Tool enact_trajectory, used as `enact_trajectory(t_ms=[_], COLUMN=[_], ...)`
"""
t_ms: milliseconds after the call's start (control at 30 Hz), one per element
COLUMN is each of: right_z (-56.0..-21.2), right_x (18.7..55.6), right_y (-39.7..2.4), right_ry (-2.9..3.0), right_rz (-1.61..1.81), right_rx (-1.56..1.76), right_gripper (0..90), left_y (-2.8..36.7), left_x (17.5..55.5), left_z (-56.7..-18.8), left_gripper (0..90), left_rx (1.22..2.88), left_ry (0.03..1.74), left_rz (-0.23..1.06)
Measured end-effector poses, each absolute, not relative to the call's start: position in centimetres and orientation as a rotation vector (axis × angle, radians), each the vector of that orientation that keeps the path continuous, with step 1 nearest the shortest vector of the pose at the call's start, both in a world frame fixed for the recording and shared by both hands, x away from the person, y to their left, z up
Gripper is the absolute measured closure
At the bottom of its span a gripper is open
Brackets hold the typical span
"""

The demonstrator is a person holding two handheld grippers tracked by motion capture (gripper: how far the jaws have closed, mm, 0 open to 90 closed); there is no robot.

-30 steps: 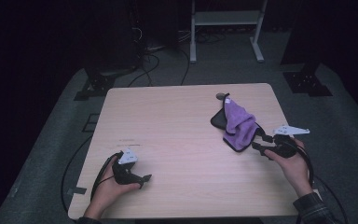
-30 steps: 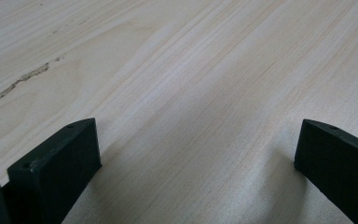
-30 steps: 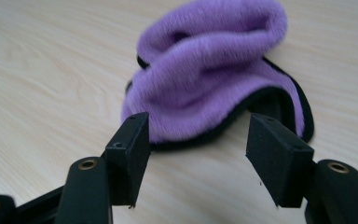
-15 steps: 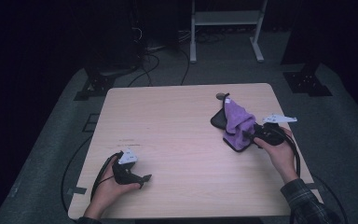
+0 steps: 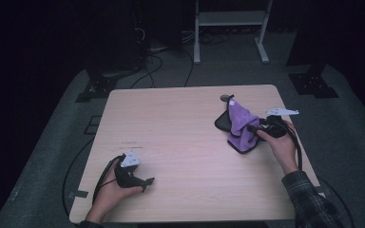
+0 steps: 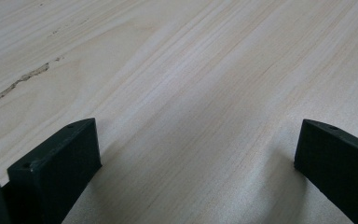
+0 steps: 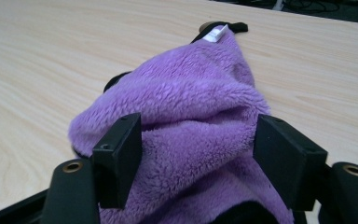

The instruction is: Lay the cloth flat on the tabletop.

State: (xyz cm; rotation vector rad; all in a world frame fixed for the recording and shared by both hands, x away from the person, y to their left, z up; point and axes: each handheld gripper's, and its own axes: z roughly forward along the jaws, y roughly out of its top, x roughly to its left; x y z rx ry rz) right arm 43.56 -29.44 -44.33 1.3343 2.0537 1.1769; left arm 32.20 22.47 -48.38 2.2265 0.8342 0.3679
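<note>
- The left gripper, a black two-jaw tool with a grey three-cornered plate on top, rests at the near left of the pale wooden table, held in the person's left hand.
- In the left gripper view its jaws stand wide apart, with bare wood grain between them and nothing held (a faint darker streak marks the wood at the far left of that view).
- A black cable loops from that gripper beside the hand towards the table's near edge.
- Across the table, at the right side, the right hand with a plaid sleeve behind it holds the right gripper level, pointing towards the left of the high view.
- The right gripper's jaws have just been opening; in the right gripper view they stand wide, one on each side of a bunched purple fleece cloth, which fills the gap between them. The pads sit just beside the folds rather than pinching them.
- The purple cloth lies heaped on a flat black object whose edges show under it, on the right half of the table, well apart from the left gripper.
- A small white label sticks up at the cloth's far tip.
- Beyond the table are dark floor, loose cables and the legs of a white metal stand.
</note>
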Motion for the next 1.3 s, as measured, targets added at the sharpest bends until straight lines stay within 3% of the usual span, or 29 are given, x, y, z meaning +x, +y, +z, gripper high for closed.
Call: enact_trajectory(t_ms=[100,200,267,300,400,533,1300], right_z=[-44.9,-45.4,-45.6,-45.6,-45.0,-44.5,-37.6], right_x=[44.3,44.5,44.5,44.5,44.0,43.6,38.9], right_y=[-29.6,-29.6,-29.6,-29.6,-29.3,-29.1,-23.2], right_ry=[2.055,2.081,2.106,2.106,2.121,2.13,2.209], right_rz=[1.175,1.173,1.19,1.19,1.188,1.196,1.443], right_rx=[1.378,1.391,1.363,1.363,1.289,1.268,0.876], right_gripper=[26.2,29.3,44.4,44.4,66.5,73.6,78.5], left_y=[22.5,22.5,22.5,22.5,22.5,22.5,22.5], left_x=[32.2,32.2,32.2,32.2,32.2,32.2,32.2], left_z=[-48.4,-48.4,-48.4,-48.4,-48.4,-48.4,-48.4], left_gripper=[0.0,0.0,0.0,0.0,0.0,0.0,0.0], left_rx=[2.227,2.227,2.227,2.227,2.227,2.227,2.223], left_ry=[0.834,0.834,0.834,0.834,0.834,0.834,0.836], left_rz=[0.368,0.368,0.368,0.368,0.368,0.368,0.367])
